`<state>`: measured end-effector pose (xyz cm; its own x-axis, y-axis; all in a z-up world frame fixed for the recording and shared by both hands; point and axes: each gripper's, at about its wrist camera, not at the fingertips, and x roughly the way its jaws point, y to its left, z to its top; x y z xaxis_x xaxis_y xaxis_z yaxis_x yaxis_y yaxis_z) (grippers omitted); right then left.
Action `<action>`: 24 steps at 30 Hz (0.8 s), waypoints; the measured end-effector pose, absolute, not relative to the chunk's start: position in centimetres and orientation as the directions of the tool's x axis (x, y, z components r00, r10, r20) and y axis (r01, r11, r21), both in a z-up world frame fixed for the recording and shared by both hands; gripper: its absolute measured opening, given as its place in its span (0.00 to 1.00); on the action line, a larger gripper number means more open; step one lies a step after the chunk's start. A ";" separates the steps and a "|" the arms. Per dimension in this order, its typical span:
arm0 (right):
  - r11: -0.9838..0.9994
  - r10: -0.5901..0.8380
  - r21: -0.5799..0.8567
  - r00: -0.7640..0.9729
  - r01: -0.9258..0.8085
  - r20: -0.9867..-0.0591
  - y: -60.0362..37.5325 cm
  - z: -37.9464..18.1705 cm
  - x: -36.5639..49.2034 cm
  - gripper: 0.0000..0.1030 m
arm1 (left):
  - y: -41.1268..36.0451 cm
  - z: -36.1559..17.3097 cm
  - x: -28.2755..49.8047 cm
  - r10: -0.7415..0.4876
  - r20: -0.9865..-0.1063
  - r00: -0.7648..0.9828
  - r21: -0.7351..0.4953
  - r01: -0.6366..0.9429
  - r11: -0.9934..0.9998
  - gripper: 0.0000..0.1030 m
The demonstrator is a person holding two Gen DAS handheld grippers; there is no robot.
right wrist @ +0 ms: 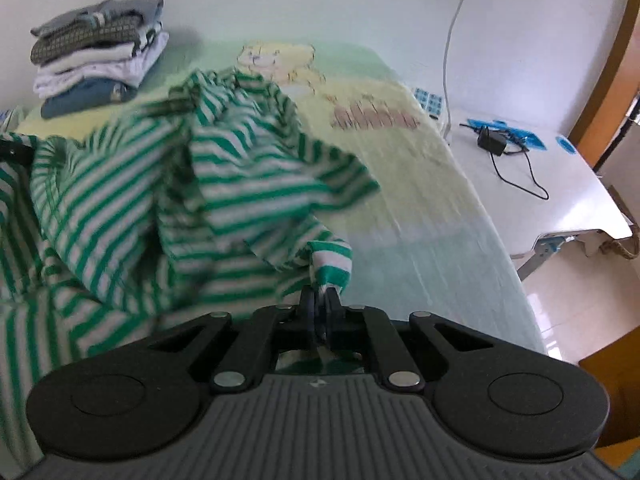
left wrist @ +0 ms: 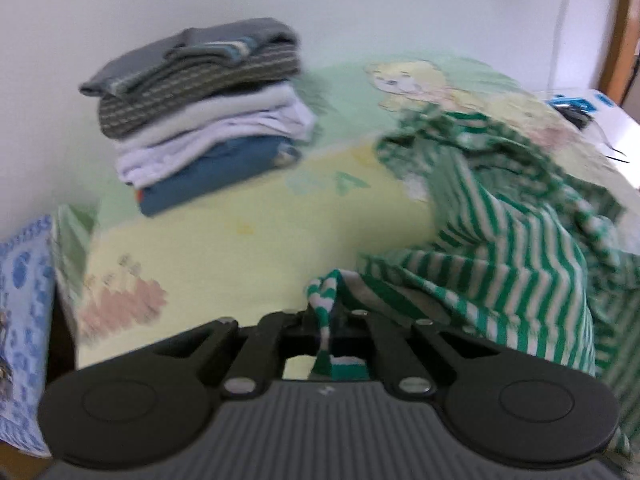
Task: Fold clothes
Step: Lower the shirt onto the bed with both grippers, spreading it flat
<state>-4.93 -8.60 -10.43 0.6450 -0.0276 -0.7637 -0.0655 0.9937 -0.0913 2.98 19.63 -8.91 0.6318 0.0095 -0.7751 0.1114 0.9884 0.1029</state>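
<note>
Working over a pale yellow-green cartoon sheet [right wrist: 400, 168] against a white wall | our left gripper [left wrist: 325, 314] and right gripper [right wrist: 323, 300] each pinch the crumpled green-striped garment [right wrist: 224, 184] | folded stack [left wrist: 200, 120] sits behind | white side table [right wrist: 560, 184] with charger.

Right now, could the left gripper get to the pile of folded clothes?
Probably not yet: the left gripper is shut on the striped shirt. The sheet between it and the pile looks bare.
</note>
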 end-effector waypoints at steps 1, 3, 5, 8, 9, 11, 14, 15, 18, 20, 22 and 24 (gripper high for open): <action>0.994 -0.046 -0.099 0.637 -0.047 -0.770 -8.0 -10.3 -4.6 0.05 | 20.3 -9.1 3.5 0.017 -0.779 0.627 0.106 0.105 0.989 0.01; 0.994 -0.080 -0.112 0.599 -0.015 -0.797 -6.9 -10.7 -3.6 0.05 | 20.9 -9.9 4.1 0.046 -0.785 0.617 0.136 0.099 0.986 0.04; 0.994 -0.095 -0.105 0.578 0.016 -0.810 -6.6 -11.2 -3.0 0.05 | 20.8 -10.5 3.8 0.087 -0.784 0.615 0.182 0.093 0.979 0.19; 0.995 -0.095 -0.081 0.549 0.050 -0.830 -6.6 -11.5 -2.2 0.13 | 20.8 -10.1 1.9 0.134 -0.768 0.626 0.222 0.065 0.973 0.30; 0.997 -0.080 -0.061 0.543 0.052 -0.836 -6.7 -11.5 -2.1 0.19 | 20.8 -9.9 1.1 0.146 -0.762 0.631 0.229 0.051 0.972 0.36; 0.998 -0.068 -0.053 0.541 0.045 -0.838 -6.9 -11.3 -1.9 0.27 | 20.8 -8.9 -1.2 0.175 -0.740 0.650 0.237 0.008 0.971 0.60; 0.997 -0.072 -0.072 0.549 0.022 -0.832 -7.1 -11.0 -1.7 0.39 | 20.3 -7.1 -4.8 0.174 -0.721 0.670 0.206 -0.033 0.978 0.66; 0.997 -0.065 -0.072 0.552 0.009 -0.831 -7.2 -11.1 -1.5 0.42 | 19.8 -6.7 -6.0 0.158 -0.723 0.672 0.180 -0.038 0.983 0.68; 0.997 -0.045 -0.069 0.535 -0.025 -0.843 -8.0 -12.0 -0.9 0.42 | 17.2 -6.6 -8.4 0.094 -0.738 0.669 0.102 -0.027 0.994 0.76; 0.998 -0.016 -0.043 0.515 -0.040 -0.857 -8.7 -12.6 -0.6 0.29 | 14.8 -7.6 -9.2 0.045 -0.749 0.661 0.055 -0.006 0.998 0.77; 0.998 0.010 -0.027 0.517 -0.064 -0.856 -9.3 -12.8 -0.8 0.15 | 12.4 -9.0 -9.3 -0.006 -0.773 0.634 0.011 0.023 1.000 0.77; 0.996 0.039 -0.012 0.522 -0.094 -0.852 -10.2 -12.8 -1.1 0.09 | 10.2 -10.5 -9.5 -0.023 -0.793 0.609 0.009 0.050 0.999 0.77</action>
<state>-1.12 -10.21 -12.79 0.5224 0.0388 -0.8518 -0.0935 0.9955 -0.0120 -9.52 10.18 -10.47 0.6092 -0.0233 -0.7927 0.0498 0.9987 0.0089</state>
